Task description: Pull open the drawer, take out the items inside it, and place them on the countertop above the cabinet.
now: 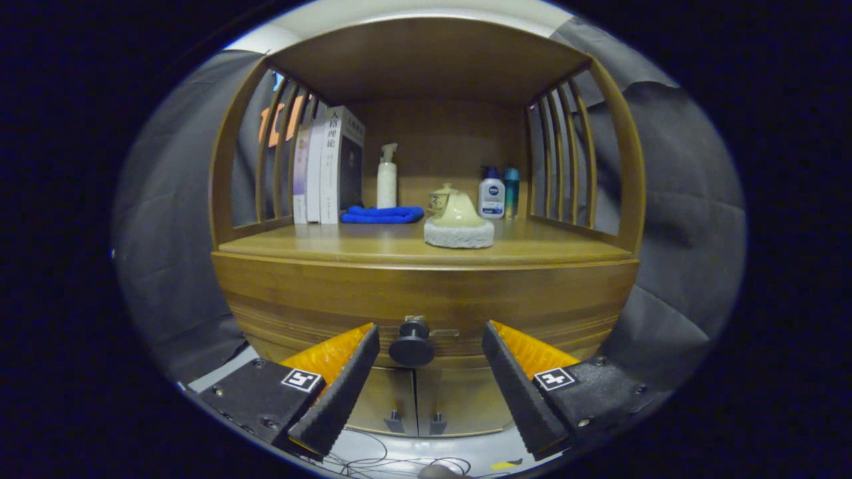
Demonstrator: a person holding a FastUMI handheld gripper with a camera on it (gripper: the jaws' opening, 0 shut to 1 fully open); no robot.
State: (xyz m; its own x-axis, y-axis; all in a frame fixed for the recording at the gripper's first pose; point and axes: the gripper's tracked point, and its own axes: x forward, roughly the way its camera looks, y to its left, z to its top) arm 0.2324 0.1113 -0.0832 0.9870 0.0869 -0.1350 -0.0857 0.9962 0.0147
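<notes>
A wooden cabinet faces me, its drawer front shut under the countertop. A round black knob sticks out at the drawer's middle. My gripper is open, its two black ridged fingers spread wide on either side of the knob, which sits between the tips and a little beyond them. Neither finger touches it. The drawer's contents are hidden.
On the countertop stand three books, a white pump bottle, a folded blue cloth, a cream teapot-like piece on a white pad, and two small bottles. Slatted sides close the shelf. Two lower doors sit under the drawer; cables lie on the floor.
</notes>
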